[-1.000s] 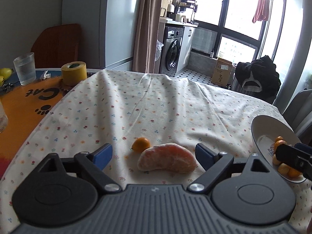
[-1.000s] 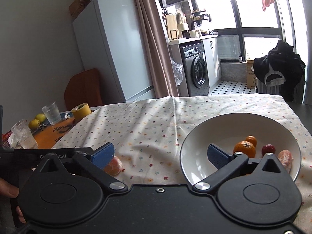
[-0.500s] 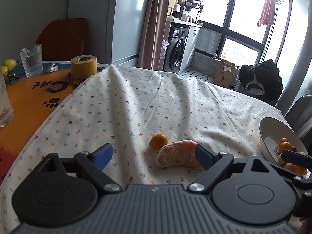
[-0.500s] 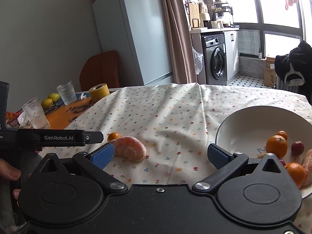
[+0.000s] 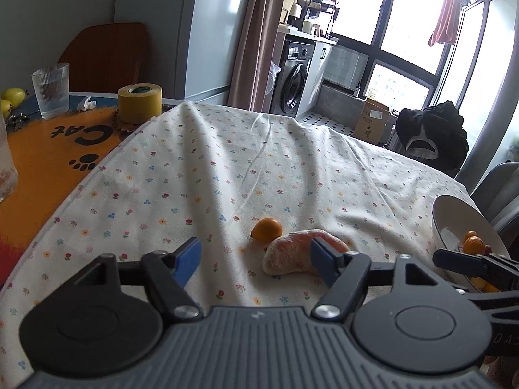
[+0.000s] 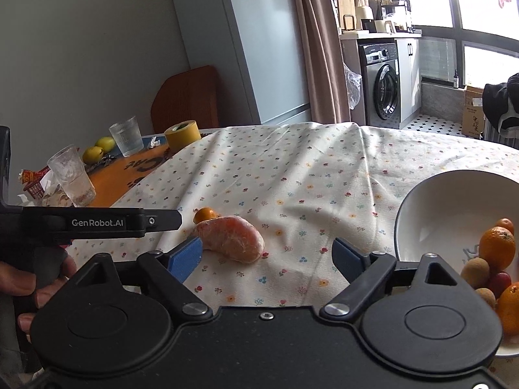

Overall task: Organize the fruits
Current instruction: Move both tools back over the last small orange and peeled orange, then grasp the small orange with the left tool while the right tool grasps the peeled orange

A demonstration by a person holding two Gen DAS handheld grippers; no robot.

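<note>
Glasses and tape roll sit far left on the orange mat. We hold the left gripper wide open and empty above the floral cloth; small orange touches the peeled citrus piece at its right finger. Our right gripper also gapes empty, piece near its left finger. Bowl of fruit sits near right.
</note>
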